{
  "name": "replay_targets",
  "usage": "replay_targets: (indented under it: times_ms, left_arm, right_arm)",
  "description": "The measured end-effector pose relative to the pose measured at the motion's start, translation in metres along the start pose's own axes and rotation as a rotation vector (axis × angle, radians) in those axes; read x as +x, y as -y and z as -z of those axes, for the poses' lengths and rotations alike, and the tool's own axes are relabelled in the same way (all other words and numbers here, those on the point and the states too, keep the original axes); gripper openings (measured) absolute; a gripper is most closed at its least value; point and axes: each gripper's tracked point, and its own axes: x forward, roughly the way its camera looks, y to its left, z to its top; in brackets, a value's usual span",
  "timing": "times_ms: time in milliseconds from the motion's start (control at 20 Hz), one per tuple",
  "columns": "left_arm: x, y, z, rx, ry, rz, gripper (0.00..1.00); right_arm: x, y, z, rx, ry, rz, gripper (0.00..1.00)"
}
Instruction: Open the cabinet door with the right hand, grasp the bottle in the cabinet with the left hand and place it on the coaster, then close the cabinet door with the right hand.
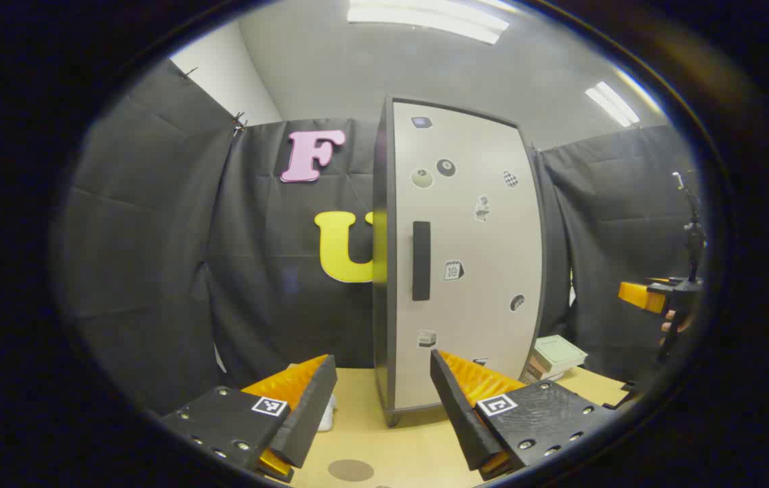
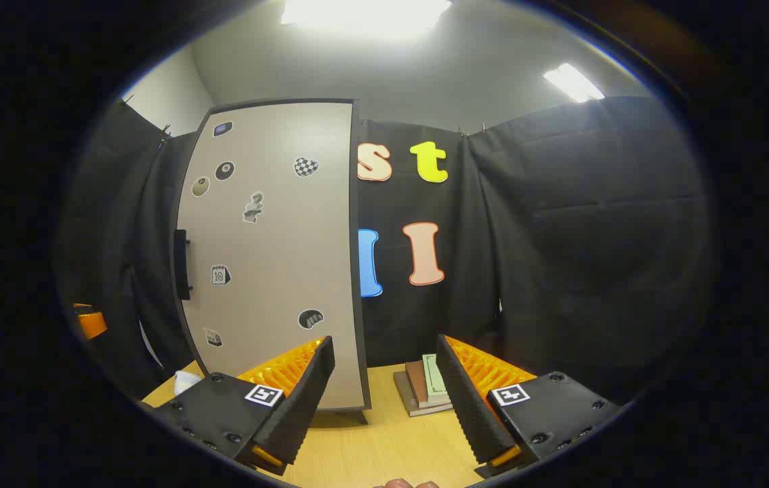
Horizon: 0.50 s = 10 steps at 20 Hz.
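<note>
Looking at the cabinet (image 1: 465, 257), we see its door (image 1: 472, 271) is shut, so we think the job has not really begun. Our left tool (image 1: 384, 400) is held back from the cabinet with its two fingers spread wide, and it has nothing between them. Our right tool (image 2: 384, 396) is also spread wide with nothing in it, and it sits in front of the cabinet, apart from it. The dark handle (image 1: 421, 261) is on the left side of the door, and no tool is touching it. The bottle should be inside the cabinet, but the door hides it, so we cannot tell where it stands. A small dark round patch (image 1: 350, 470) lies on the counter (image 1: 398, 454) near our left tool; it may be the coaster, but it is hard to be sure. Some books (image 2: 425, 386) lie on the counter beside the cabinet. All the steps are left for us: pull the door open with the right tool, take the bottle with the left tool, set it on the coaster, and shut the door.
</note>
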Motion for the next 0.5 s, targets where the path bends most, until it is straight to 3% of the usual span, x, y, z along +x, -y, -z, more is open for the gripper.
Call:
replay_targets:
  times_ms: [150, 500]
  left_arm:
    - [-0.003, -0.013, 0.002, -0.018, -0.002, -0.028, 0.84]
    - [-0.006, -0.022, 0.003, -0.022, 0.012, -0.054, 0.84]
  right_arm:
    - [-0.001, -0.006, 0.001, -0.004, -0.005, -0.011, 0.92]
    - [0.005, -0.018, -0.001, -0.005, -0.004, -0.031, 0.95]
